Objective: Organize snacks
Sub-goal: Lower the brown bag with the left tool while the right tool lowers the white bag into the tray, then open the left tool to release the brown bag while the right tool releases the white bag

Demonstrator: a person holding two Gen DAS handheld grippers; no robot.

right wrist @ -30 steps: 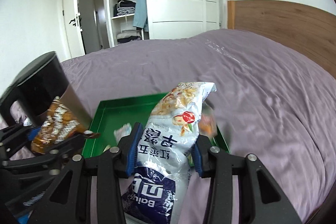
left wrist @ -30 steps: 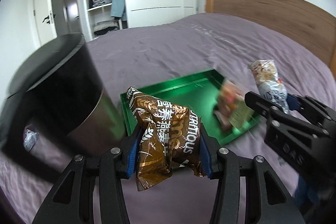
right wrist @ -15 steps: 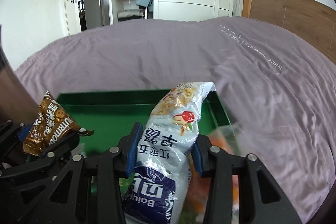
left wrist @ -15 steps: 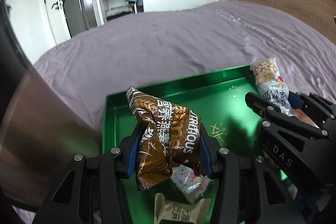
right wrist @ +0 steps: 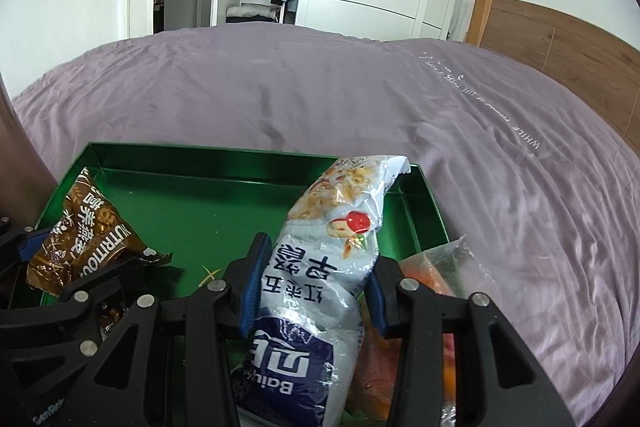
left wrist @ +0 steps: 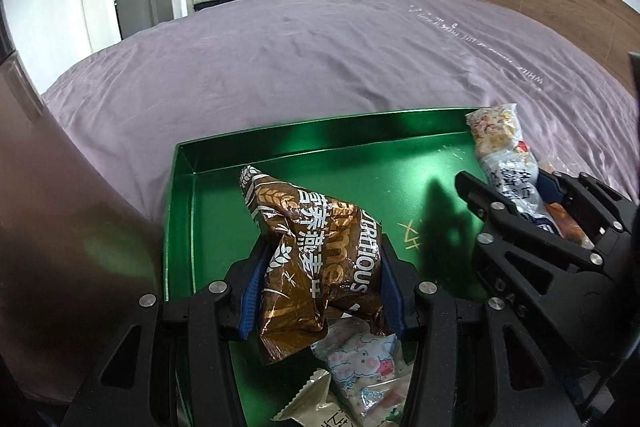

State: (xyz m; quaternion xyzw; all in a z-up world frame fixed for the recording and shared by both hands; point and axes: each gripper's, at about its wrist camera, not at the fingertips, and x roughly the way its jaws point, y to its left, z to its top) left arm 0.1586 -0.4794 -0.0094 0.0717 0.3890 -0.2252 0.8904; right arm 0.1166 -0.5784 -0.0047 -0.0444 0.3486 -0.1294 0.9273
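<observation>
Left wrist view shows my left gripper (left wrist: 320,283) clamped on the brown oatmeal packet (left wrist: 308,267), crumpled between both blue pads above the green tray (left wrist: 320,131). My right gripper (right wrist: 312,287) pinches the white-and-blue snack bag (right wrist: 320,279) over the tray's right end.

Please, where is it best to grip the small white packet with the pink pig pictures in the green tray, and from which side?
The pig packet lies flat in the green tray, partly under the held brown bag. Probably best: once that bag is moved away, come from above and pinch a crimped end seam, where the film is thin enough to pinch.
</observation>
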